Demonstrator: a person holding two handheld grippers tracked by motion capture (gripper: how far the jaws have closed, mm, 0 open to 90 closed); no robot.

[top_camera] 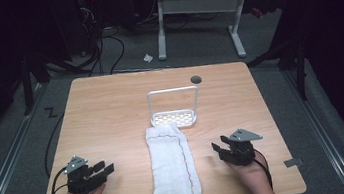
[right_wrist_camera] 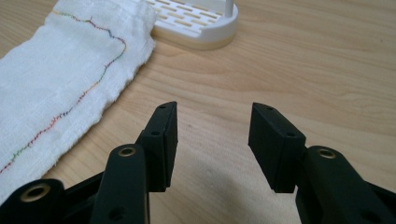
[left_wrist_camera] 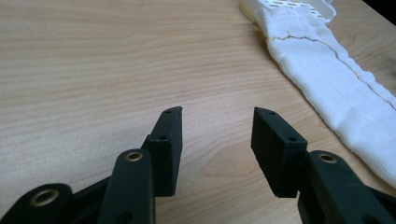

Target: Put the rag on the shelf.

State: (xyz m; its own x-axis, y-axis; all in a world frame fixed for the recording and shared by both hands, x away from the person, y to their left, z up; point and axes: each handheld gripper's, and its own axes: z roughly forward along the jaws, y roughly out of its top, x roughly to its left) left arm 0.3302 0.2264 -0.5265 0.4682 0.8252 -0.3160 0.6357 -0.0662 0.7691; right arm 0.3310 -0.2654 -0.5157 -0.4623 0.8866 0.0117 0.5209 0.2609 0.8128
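Note:
A long white folded cloth [top_camera: 171,167] with a coloured stitched line lies lengthwise in the middle of the wooden table [top_camera: 107,115]; its far end touches a white slotted rack [top_camera: 174,109] with a tall hoop handle. My left gripper [top_camera: 105,168] rests low at the front left, open and empty, with the cloth [left_wrist_camera: 341,79] to its right and the rack [left_wrist_camera: 299,5] beyond. My right gripper [top_camera: 219,147] sits at the front right, open and empty, with the cloth [right_wrist_camera: 65,79] to its left and the rack [right_wrist_camera: 196,23] ahead.
A small dark round grommet [top_camera: 196,79] sits near the table's far edge. Beyond the table stand a white desk frame [top_camera: 200,17], cables and a scrap of paper [top_camera: 147,58] on the grey floor. Bare wood lies on both sides of the cloth.

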